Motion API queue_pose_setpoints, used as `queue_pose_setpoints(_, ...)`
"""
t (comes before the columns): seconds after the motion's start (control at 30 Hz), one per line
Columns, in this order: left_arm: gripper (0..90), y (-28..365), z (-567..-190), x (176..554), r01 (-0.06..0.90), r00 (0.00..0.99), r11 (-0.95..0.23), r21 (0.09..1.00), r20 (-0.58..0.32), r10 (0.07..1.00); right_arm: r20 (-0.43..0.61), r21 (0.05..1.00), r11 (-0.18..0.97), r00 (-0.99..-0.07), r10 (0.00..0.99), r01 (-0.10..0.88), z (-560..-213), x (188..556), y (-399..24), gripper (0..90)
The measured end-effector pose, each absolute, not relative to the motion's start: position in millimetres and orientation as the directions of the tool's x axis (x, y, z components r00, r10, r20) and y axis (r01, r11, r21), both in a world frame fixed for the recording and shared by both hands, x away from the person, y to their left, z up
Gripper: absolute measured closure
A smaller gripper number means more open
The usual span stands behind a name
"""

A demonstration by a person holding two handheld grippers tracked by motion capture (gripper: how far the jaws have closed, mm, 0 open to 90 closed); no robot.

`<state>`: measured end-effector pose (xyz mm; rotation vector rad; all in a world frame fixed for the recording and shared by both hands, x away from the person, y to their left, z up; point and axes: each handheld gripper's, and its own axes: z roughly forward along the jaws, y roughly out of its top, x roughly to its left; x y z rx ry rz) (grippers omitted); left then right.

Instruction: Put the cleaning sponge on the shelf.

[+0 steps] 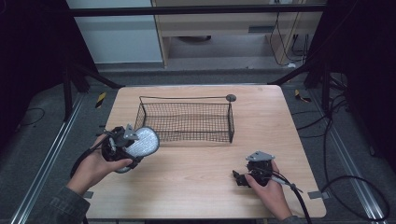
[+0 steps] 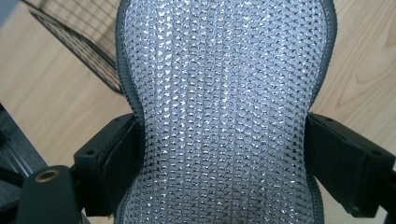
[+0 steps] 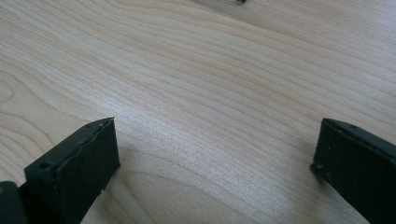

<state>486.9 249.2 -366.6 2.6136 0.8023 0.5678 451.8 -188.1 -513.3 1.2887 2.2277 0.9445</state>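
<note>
With the left gripper (image 1: pixel 133 144) clamped on the silvery mesh pad (image 1: pixel 142 141) at the basket's (image 1: pixel 187 122) seven o'clock, lift it clear of the rim before releasing inside, while the right gripper (image 1: pixel 240 177) rests wide open.

A light wooden square table (image 1: pixel 280 116) stands on grey floor (image 1: pixel 42 135); behind it are a beige wooden cabinet (image 1: pixel 210 28) and dark black curtains (image 1: pixel 28 46).
</note>
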Motion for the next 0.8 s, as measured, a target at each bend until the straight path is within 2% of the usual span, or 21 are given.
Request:
queue_pose_setpoints(0.47,14.1,218,-328,544,0.348,0.791,-0.83,0.436,0.339,0.509,-0.004,0.722,0.346,-0.496,0.868,0.6,-513,452,-188,0.4)
queue_pose_setpoints(0.8,14.3,203,-324,562,0.322,0.781,-0.852,0.414,0.392,0.486,-0.004,0.723,0.347,-0.498,0.867,0.598,-513,452,-188,0.7)
